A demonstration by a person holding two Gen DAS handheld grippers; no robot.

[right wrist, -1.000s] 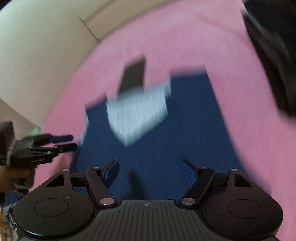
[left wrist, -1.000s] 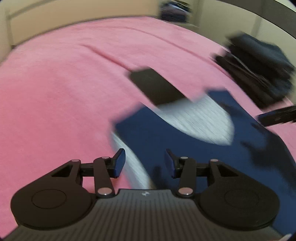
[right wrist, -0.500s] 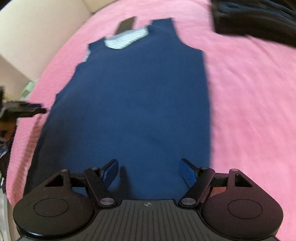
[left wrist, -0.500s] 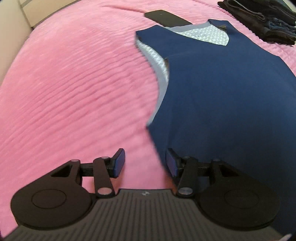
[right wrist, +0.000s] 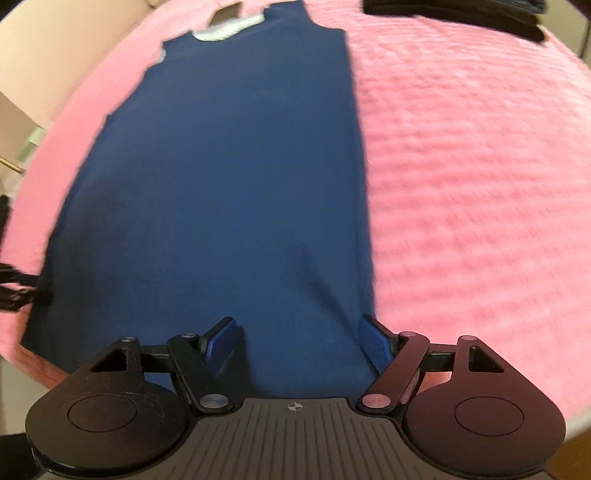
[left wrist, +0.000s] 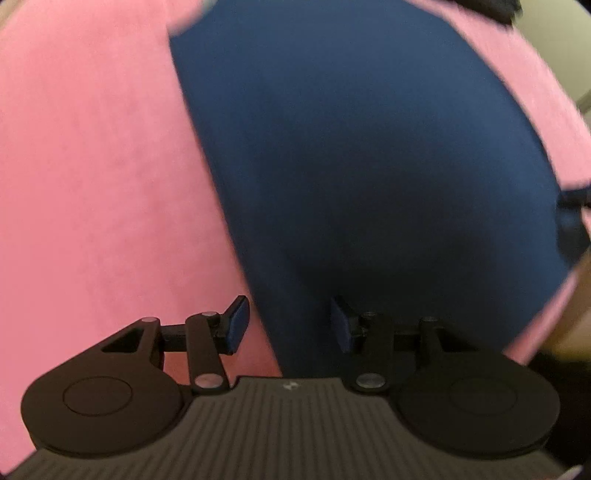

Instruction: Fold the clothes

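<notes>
A navy sleeveless top (right wrist: 229,177) lies flat on the pink bedspread (right wrist: 480,166), its pale grey neck lining (right wrist: 225,31) at the far end. It also fills the left wrist view (left wrist: 369,166). My left gripper (left wrist: 290,326) is open and empty, low over the garment's left edge near the hem. My right gripper (right wrist: 297,341) is open and empty over the hem near the right edge. The left gripper also shows at the left edge of the right wrist view (right wrist: 14,284).
A pile of dark folded clothes (right wrist: 454,14) sits at the far right of the bed. A dark flat object (right wrist: 225,9) lies beyond the neckline. The bed's near edge (right wrist: 33,365) is at lower left. A cream wall (right wrist: 62,48) stands on the left.
Both grippers have drawn back from the neckline toward the hem, so more of the garment's body now shows. Both stay open.
</notes>
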